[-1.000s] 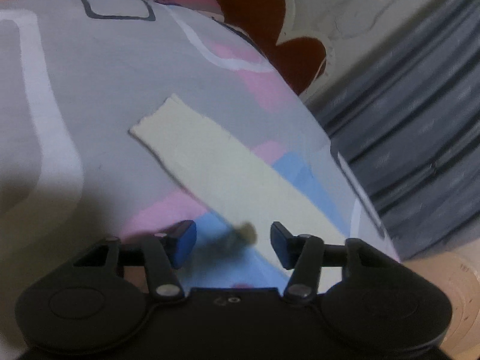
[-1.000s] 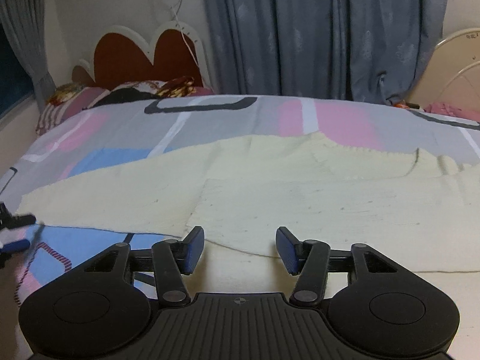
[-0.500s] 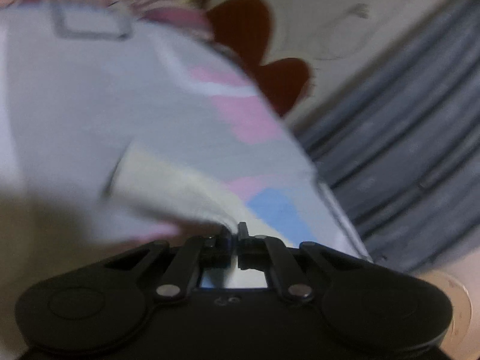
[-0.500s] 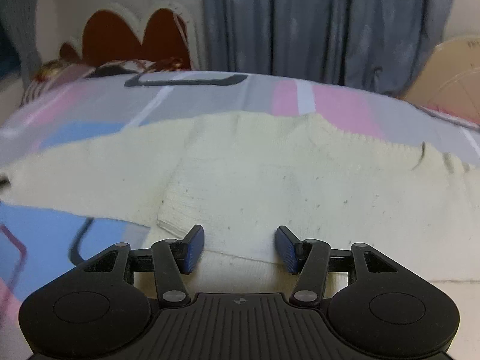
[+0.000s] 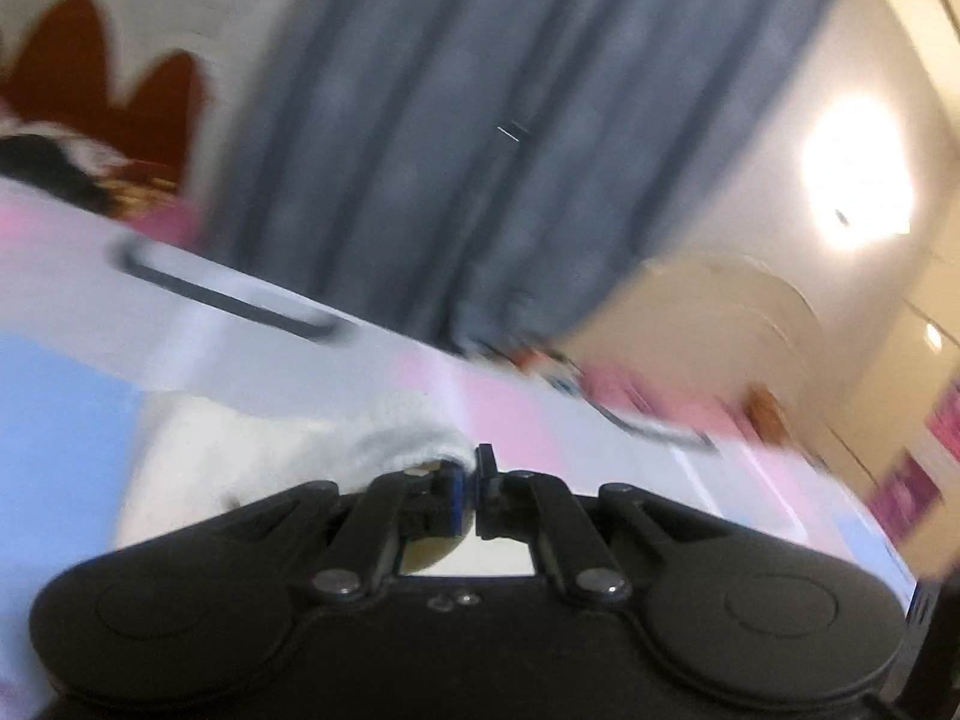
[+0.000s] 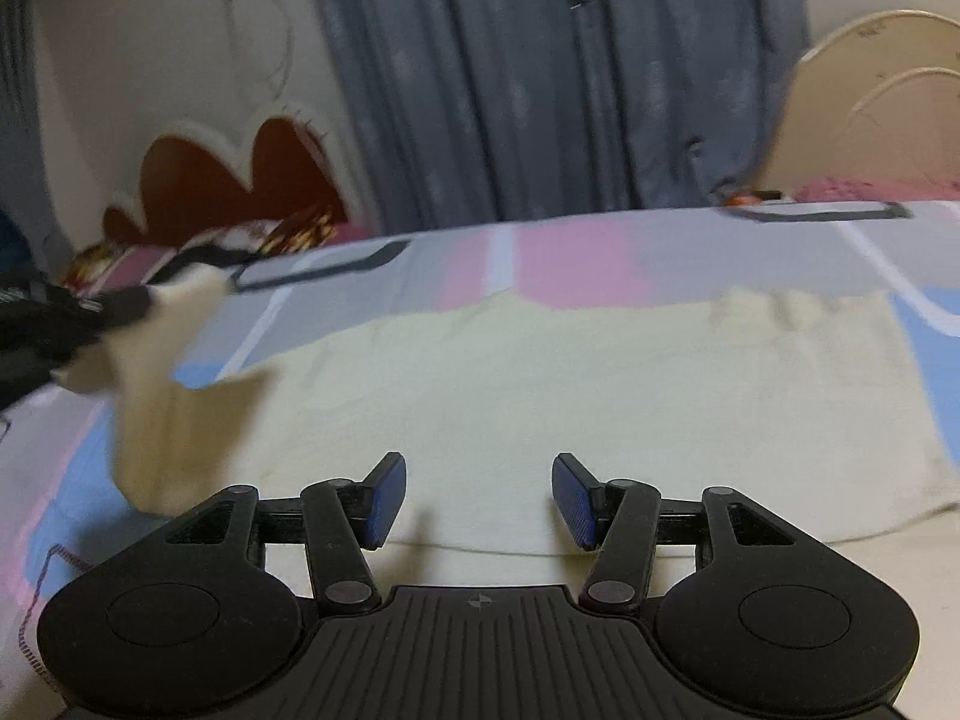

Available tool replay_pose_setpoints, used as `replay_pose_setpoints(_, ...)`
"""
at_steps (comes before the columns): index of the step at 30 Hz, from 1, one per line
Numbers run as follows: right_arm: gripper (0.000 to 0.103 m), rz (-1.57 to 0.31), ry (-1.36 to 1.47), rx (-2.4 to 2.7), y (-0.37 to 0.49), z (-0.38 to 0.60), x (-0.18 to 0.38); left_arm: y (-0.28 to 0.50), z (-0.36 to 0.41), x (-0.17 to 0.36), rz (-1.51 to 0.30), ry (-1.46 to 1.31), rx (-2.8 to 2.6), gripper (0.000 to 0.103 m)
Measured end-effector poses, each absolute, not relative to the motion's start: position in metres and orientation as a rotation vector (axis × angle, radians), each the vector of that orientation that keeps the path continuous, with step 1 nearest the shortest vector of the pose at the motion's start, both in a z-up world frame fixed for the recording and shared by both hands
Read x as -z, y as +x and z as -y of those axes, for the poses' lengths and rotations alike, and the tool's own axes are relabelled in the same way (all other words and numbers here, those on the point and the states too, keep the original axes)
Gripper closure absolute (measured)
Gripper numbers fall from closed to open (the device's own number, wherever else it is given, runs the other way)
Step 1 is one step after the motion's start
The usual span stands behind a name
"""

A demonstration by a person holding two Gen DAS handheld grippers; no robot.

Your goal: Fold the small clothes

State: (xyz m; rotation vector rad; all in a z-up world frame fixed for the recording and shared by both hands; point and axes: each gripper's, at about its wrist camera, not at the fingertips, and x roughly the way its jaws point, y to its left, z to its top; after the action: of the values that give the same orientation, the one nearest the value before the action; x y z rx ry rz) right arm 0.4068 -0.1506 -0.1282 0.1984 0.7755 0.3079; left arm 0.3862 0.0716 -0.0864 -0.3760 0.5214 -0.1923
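Above the bedspread [image 6: 570, 264], cream sleeve [image 6: 180, 384] pinched in left tool [image 5: 471, 495].

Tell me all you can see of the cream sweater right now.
The sweater is a pale cream knit, spread flat across the patterned bedspread. Its body lies wide and mostly smooth, with slight rumpling near the far right edge. One sleeve is lifted off the bed at the left, its cuff pinched in the shut left tongs, the cloth hanging blurred below. The right tongs are open above the near hem, holding nothing.
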Motion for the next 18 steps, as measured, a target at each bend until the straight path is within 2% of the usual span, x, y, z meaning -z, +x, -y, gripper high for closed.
replay_pose_setpoints(5, 0.049, -0.769, 0.204, -0.224, 0.398, 0.212, 0.124, 0.398, 0.006, 0.125, -0.643, -0.291, 0.294, 0.098)
replay_pose_setpoints(7, 0.049, -0.779, 0.218, -0.196, 0.397, 0.233, 0.126, 0.403, 0.022, 0.139, -0.710, -0.263, 0.301, 0.080)
replay_pose_setpoints(9, 0.049, -0.785, 0.228, -0.189, 0.393, 0.246, 0.126, 0.403, 0.029, 0.146, -0.743, -0.248, 0.303, 0.068)
replay_pose_setpoints(10, 0.049, -0.785, 0.228, -0.190, 0.391, 0.251, 0.126, 0.401, 0.028, 0.148, -0.748, -0.234, 0.298, 0.056)
replay_pose_setpoints(12, 0.049, -0.785, 0.227, -0.201, 0.390, 0.252, 0.125, 0.395, 0.024, 0.146, -0.739, -0.223, 0.283, 0.040)
replay_pose_setpoints(18, 0.049, -0.775, 0.192, -0.293, 0.386, 0.230, 0.124, 0.375, -0.018, 0.125, -0.697, -0.227, 0.229, 0.026)
